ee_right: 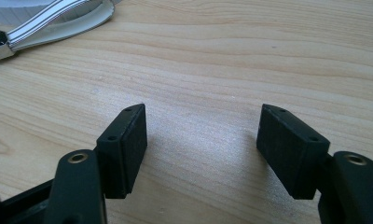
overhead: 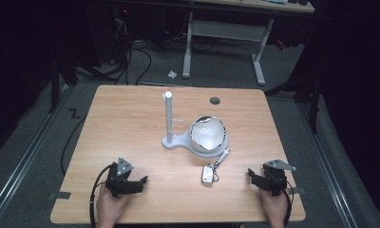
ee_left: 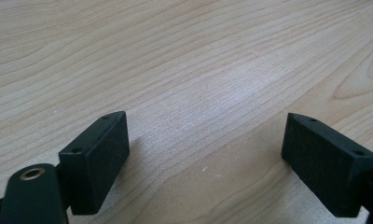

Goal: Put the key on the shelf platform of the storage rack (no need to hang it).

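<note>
Both hands rest at the near edge of the surface [overhead: 131, 123], each holding a tool. Left tool [overhead: 131, 183] sits near the near-left corner, its jaws spread apart with bare wood between them; in the left gripper view the left tool [ee_left: 205, 158] has nothing between its jaws and plain wood grain runs ahead of it. Right tool [overhead: 259, 176] lies near the near-right corner, close to the right edge, jaws likewise apart and holding nothing; in the right gripper view the right tool [ee_right: 201, 149] faces open wood, with a striped strap [ee_right: 58, 21] and its metal end lying at the far left.

Between the two tools, nearer the right one, lies a small key fob [overhead: 208, 174] with a ring and a metal clip [overhead: 222, 157] angling toward the stand [overhead: 169, 121]. That white stand has an upright post and a base; a white bowl [overhead: 208, 134] sits on the base, tilted open toward the camera. A dark round hole [overhead: 214, 100] marks the far side. Wide bare wood stretches across the left half and along the far edge
</note>
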`<control>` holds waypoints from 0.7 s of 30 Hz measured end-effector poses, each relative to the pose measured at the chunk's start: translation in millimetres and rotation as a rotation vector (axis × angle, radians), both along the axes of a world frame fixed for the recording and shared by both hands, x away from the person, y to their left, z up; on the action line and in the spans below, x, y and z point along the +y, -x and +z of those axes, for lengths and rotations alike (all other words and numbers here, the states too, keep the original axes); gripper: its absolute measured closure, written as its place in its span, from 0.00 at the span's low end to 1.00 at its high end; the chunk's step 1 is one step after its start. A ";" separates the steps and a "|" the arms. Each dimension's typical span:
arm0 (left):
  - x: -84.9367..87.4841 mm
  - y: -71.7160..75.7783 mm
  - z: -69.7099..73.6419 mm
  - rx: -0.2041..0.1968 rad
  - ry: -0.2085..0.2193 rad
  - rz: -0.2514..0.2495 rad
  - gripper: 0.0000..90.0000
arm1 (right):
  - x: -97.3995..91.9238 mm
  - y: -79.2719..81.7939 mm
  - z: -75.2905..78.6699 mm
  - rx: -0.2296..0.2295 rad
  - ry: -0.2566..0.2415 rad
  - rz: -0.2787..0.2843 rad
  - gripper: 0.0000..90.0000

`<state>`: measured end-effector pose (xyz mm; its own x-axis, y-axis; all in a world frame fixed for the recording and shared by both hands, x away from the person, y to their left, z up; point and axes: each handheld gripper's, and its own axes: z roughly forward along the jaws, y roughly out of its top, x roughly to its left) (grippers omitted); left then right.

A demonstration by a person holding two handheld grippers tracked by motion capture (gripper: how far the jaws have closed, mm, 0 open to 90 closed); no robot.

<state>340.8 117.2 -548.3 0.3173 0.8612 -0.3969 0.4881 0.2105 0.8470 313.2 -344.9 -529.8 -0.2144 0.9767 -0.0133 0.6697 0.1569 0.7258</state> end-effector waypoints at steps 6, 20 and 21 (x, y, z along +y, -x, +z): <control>0.1 0.1 0.0 0.000 0.001 0.001 0.17 | 0.5 0.0 -0.1 0.001 0.003 0.001 0.37; 0.4 0.0 0.2 -0.002 0.000 0.006 0.18 | 0.9 -1.0 -0.3 0.011 0.002 0.044 0.29; 0.5 0.0 0.2 -0.002 -0.001 0.005 0.18 | 1.0 -1.1 -0.3 0.012 0.003 0.048 0.28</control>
